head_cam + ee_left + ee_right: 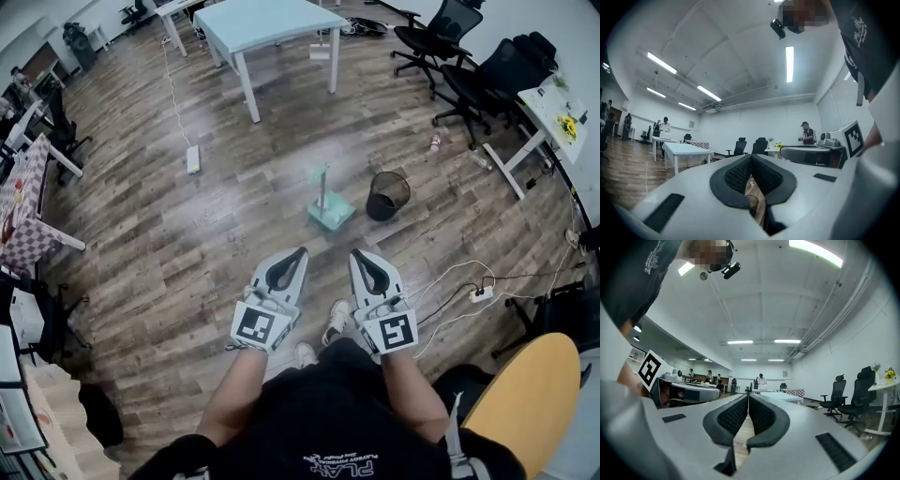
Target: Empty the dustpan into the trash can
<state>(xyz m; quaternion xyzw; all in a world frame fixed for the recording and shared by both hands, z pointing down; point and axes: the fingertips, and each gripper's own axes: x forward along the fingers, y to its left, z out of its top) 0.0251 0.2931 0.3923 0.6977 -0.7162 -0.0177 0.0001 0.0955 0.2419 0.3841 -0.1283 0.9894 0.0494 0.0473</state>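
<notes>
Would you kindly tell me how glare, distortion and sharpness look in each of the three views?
Head view: fisheye bowing at the edges, pale glare on the floor near the dustpan. Left gripper view: dark corners, ceiling light blown out. Right gripper view: likewise.

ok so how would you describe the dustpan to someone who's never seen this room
In the head view, start at the pale blue table at the far end and come back toward the person across the wooden floor. The dustpan stands in the open, just left of the trash can. It is mint green with a tall upright handle, while the can beside it is round, black mesh.
</notes>
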